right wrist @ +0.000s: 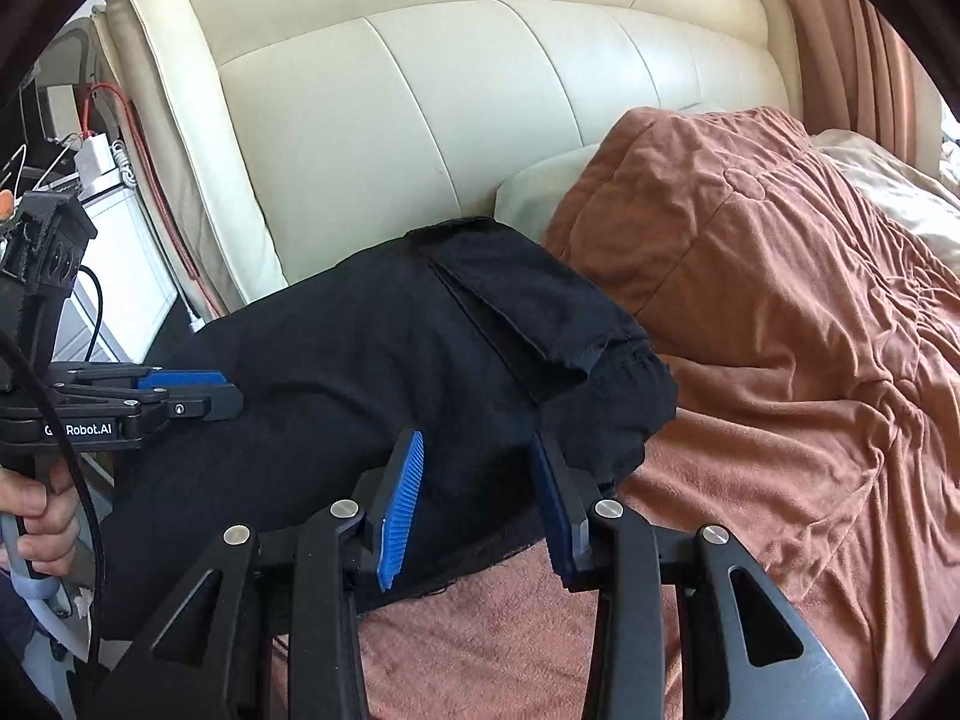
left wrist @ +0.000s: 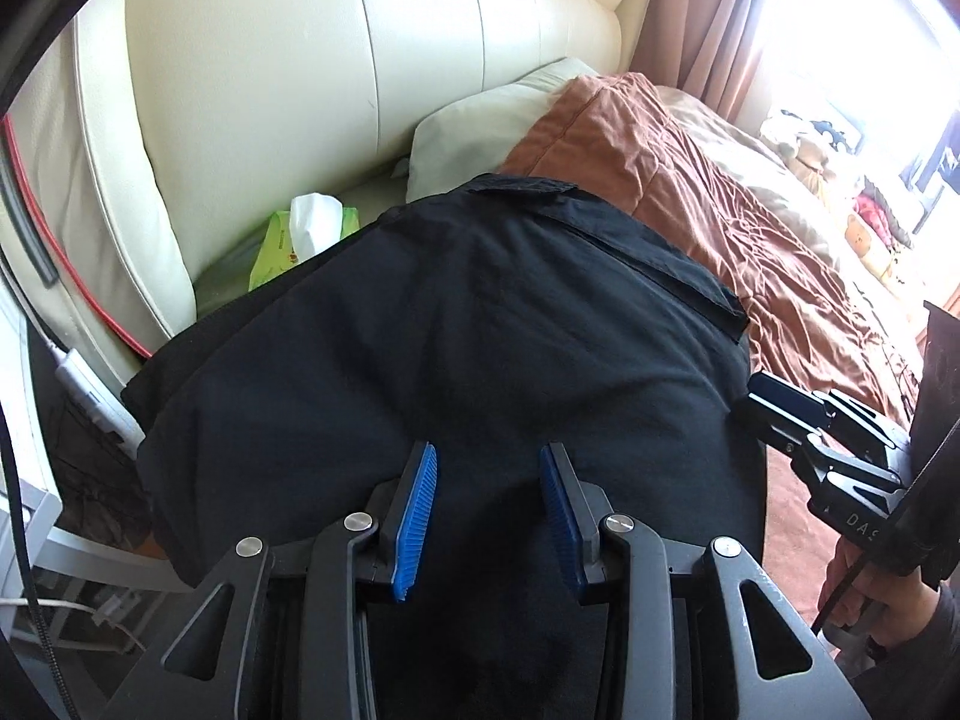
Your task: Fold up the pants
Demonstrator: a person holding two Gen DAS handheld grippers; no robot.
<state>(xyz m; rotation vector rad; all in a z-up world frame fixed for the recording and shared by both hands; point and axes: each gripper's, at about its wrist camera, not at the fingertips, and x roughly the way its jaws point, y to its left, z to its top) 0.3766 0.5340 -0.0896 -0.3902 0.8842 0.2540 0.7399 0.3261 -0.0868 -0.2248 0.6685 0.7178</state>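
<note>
The black pants (left wrist: pixel 456 324) lie folded in a thick bundle on the bed, also in the right wrist view (right wrist: pixel 384 348). A flap of waistband or pocket (right wrist: pixel 510 324) lies on top near the far end. My left gripper (left wrist: pixel 487 456) is open just above the near part of the bundle, holding nothing. My right gripper (right wrist: pixel 477 450) is open over the bundle's right edge, holding nothing. The right gripper also shows at the pants' right side in the left wrist view (left wrist: pixel 780 414); the left gripper shows at the left in the right wrist view (right wrist: pixel 198 390).
A brown blanket (right wrist: pixel 780 330) covers the bed to the right. A cream padded headboard (left wrist: pixel 312 72) stands behind, with a white pillow (left wrist: pixel 480 132). A green tissue pack (left wrist: pixel 300 234) lies beside the pants. A bedside unit with cables (right wrist: pixel 114 192) is at the left.
</note>
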